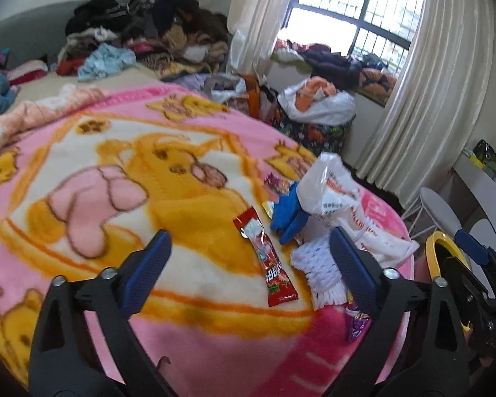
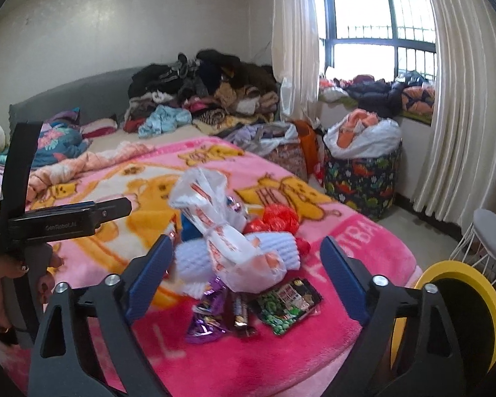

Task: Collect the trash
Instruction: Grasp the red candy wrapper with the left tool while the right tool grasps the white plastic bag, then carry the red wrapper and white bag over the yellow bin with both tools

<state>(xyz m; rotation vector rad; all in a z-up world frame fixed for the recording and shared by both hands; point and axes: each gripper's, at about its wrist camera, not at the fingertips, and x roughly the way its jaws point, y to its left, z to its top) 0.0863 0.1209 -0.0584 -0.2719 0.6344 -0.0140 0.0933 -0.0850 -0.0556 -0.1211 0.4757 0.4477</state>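
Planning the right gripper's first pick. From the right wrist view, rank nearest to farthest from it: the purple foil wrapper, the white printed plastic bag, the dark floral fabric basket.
1. Purple foil wrapper, on the blanket just ahead of the open right gripper.
2. White printed plastic bag, upright behind it.
3. Dark floral fabric basket, on the floor beyond the bed, right.

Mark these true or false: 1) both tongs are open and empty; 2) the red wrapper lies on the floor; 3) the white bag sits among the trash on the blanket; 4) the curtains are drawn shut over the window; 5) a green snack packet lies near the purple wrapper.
1) True: the left tongs and right tongs stand wide with nothing between the pads.
2) False: the red wrapper lies flat on the blanket.
3) True: the white bag stands up in the pile.
4) False: the curtains hang parted, leaving the window bare.
5) True: the green packet lies right of the purple wrapper.
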